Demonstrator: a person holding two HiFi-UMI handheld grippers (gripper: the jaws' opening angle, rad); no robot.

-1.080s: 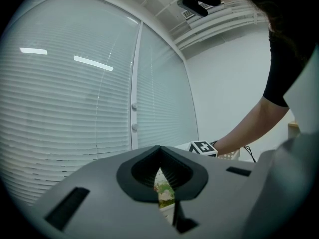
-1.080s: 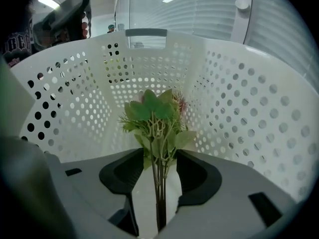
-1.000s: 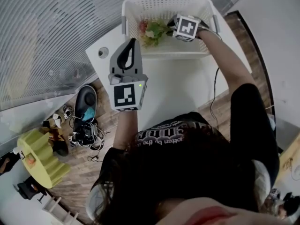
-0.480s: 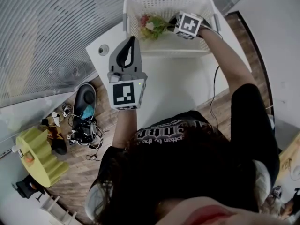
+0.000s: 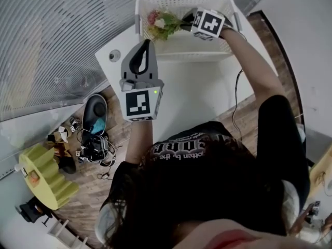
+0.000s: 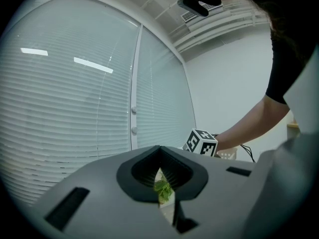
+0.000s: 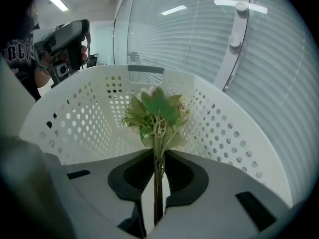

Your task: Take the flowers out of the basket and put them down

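Observation:
A small bunch of flowers (image 5: 160,24), green leaves with pink and white blooms, is lifted inside the white perforated basket (image 5: 181,56) at the table's far edge. My right gripper (image 5: 184,22) reaches in from the right; its jaws are closing, and they pinch the stems. In the right gripper view the stems run up between the jaws (image 7: 157,180) and the flowers (image 7: 157,111) stand upright in front of the basket wall (image 7: 84,128). My left gripper (image 5: 146,46) hovers above the table in front of the basket, shut and holding nothing; in the left gripper view its jaws (image 6: 164,180) leave only a sliver.
The white table (image 5: 192,97) has a round cable hole (image 5: 114,56) at its left corner. Slatted window blinds (image 5: 57,30) run behind the basket. On the wooden floor to the left lie a dark bag (image 5: 95,113), tangled gear and a yellow stool (image 5: 44,175).
The right gripper has closed on the stems and raised the flowers, which moved up and slightly left in the basket. The left gripper has stayed put.

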